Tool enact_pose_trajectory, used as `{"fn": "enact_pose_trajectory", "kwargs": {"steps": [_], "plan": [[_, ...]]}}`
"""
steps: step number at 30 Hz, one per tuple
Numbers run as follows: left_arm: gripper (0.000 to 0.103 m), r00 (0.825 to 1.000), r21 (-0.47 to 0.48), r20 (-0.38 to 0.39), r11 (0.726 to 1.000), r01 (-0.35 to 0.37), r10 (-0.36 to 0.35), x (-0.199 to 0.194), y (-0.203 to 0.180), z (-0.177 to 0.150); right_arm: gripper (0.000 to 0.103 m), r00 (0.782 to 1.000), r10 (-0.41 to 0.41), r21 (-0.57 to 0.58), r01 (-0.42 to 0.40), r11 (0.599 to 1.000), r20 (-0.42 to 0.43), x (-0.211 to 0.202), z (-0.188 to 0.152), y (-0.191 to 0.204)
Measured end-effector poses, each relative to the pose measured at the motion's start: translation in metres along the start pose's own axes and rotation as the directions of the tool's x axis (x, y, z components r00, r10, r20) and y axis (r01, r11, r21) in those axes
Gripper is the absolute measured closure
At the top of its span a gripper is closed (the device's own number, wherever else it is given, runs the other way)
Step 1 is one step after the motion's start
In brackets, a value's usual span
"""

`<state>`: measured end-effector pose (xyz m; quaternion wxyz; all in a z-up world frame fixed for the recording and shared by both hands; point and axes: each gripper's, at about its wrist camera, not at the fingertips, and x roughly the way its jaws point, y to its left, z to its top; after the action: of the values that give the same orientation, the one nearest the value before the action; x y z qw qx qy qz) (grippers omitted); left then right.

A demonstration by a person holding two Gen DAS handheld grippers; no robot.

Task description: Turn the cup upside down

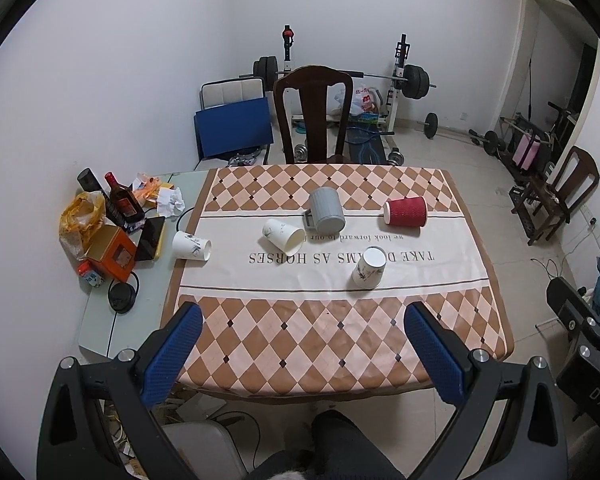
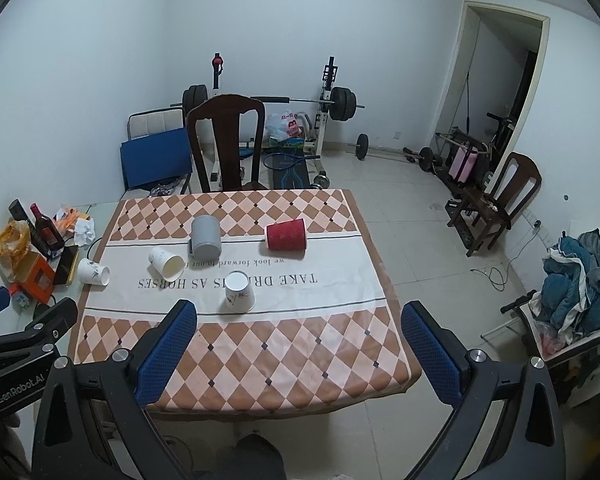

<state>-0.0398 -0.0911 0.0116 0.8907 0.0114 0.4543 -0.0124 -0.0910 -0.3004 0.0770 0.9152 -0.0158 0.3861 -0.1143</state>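
Both grippers hang spread and empty above the near table edge

Left wrist view: left gripper (image 1: 302, 344) gapes, holding nothing; red cup (image 1: 405, 211) lies sideways far right and could roll off if nudged. Right wrist view: right gripper (image 2: 298, 344) equally wide; tablecloth (image 2: 260, 344) reads "TAKE DREAMS AS HORSES", the other tool "GenRobot.AI"

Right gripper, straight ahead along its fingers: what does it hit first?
Probably the checkered tablecloth, just right of the upside-down white paper cup. The open right gripper points down at bare cloth; the cup sits left of its line. Depth is unclear.
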Motion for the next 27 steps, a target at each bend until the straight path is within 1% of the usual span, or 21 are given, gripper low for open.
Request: {"fn": "enact_pose_trajectory", "kwargs": {"steps": [9,27], "plan": [[0.000,1.000,-0.002,0.000,1.000,0.001,-0.001,-0.0001,0.0002,0.0006,0.000,1.000,0.009,-0.007,-0.009,1.000,-0.008,0.0027,-0.0055,-0.0006],[0.000,1.000,-0.001,0.005,1.000,-0.004,0.004,-0.0027,0.0006,-0.0035,0.000,1.000,0.021,-0.014,-0.021,1.000,-0.005,0.0008,-0.0020,0.0068]]}}
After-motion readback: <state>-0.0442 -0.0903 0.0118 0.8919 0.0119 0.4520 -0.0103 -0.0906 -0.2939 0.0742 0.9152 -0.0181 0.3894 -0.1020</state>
